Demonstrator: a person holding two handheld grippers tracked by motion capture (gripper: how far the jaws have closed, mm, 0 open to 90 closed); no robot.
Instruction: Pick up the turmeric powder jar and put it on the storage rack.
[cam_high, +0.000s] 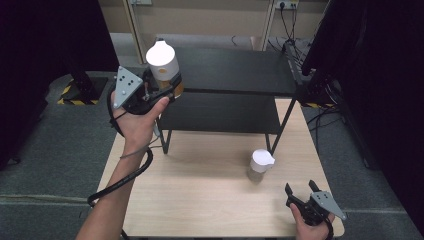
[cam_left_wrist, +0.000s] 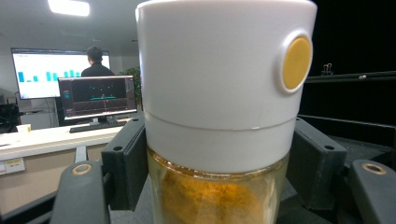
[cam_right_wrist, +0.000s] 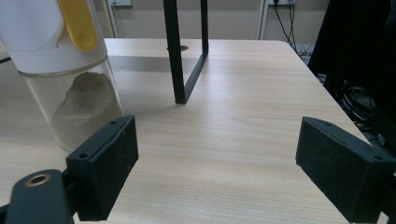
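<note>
Glass jar with orange powder (cam_high: 164, 64), white lid on top, is clamped between the pads of the left gripper (cam_high: 167, 82). It is held upright in the air, just beside the left end of the black two-tier shelf (cam_high: 235, 75). In the left gripper view the jaws press on both sides of the jar just under the lid; a round yellow button (cam_left_wrist: 297, 62) sits on the lid's side.

Right gripper (cam_high: 302, 191) rests near the front right corner of the wooden table (cam_high: 200, 190), jaws wide apart, nothing between them.

A second jar with pale powder (cam_high: 260, 165), white lid with yellow tab, stands on the table by the shelf's front right leg (cam_right_wrist: 175, 51), near the right gripper but apart from it.
</note>
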